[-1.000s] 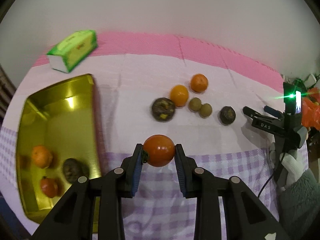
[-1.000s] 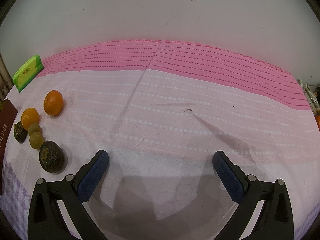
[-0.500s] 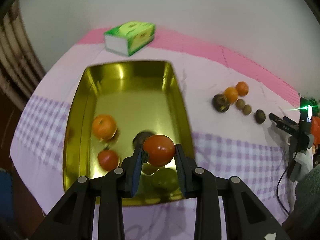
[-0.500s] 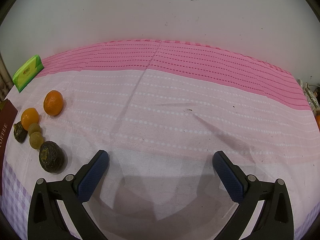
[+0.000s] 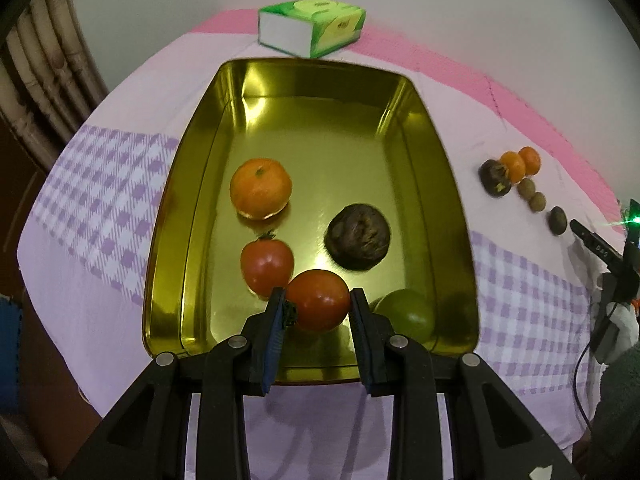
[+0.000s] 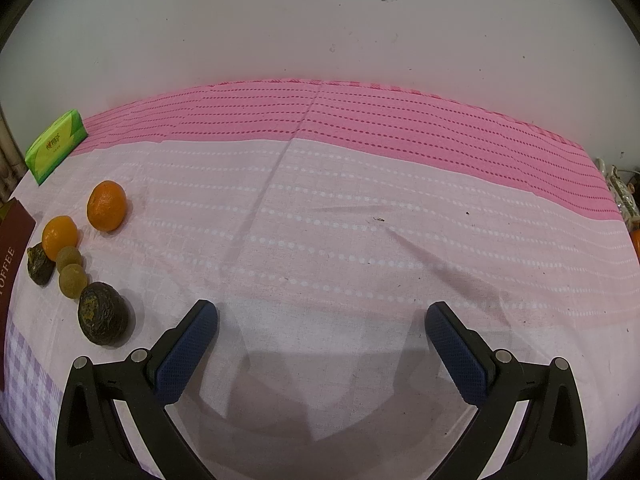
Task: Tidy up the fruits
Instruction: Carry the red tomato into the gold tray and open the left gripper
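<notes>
My left gripper is shut on a red tomato and hangs over the near end of a gold metal tray. Inside the tray lie an orange, a second tomato, a dark wrinkled fruit and a green fruit. My right gripper stands open over bare cloth with nothing between its fingers. To its left on the cloth sit two oranges, two small green-brown fruits and two dark wrinkled fruits.
A green tissue box stands behind the tray; the same tissue box shows at far left in the right wrist view. A dark red lid lies at the left edge. The pink and purple-checked tablecloth is bare at centre and right.
My left gripper carried the tomato leftward from over the cloth to over the tray, then lower toward its near end. My right gripper stayed still and open.
</notes>
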`<state>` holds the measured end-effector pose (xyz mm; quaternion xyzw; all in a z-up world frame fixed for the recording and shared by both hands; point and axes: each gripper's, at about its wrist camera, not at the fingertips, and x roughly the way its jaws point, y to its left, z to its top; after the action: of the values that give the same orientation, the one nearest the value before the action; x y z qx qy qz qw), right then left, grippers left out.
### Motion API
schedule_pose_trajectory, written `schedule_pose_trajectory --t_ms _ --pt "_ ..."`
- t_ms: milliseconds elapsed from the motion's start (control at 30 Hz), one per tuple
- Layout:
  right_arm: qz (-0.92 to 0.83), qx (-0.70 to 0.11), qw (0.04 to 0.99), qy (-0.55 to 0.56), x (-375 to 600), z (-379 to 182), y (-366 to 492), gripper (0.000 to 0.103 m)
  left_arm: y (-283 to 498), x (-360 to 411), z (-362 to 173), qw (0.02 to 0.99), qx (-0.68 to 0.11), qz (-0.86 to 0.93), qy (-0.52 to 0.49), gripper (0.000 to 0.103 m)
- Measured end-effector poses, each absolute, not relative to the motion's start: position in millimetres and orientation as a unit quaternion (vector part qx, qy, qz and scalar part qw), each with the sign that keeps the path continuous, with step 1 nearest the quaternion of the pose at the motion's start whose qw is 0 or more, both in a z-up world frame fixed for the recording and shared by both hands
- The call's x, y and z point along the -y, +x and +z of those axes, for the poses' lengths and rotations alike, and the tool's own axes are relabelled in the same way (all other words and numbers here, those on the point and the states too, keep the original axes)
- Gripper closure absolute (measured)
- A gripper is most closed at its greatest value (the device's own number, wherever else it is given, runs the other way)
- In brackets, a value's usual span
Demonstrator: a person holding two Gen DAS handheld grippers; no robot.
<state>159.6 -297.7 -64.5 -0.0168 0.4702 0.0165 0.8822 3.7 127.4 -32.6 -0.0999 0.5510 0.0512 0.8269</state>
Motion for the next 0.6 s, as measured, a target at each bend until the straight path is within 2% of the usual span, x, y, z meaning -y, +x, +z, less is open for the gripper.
schedule_pose_trajectory --t_ms 600 --pt "0.014 -0.471 0.882 -0.014 296 -66 159 0.0 7 -145 -50 0.822 -0.557 0.079 -0.09 0.075"
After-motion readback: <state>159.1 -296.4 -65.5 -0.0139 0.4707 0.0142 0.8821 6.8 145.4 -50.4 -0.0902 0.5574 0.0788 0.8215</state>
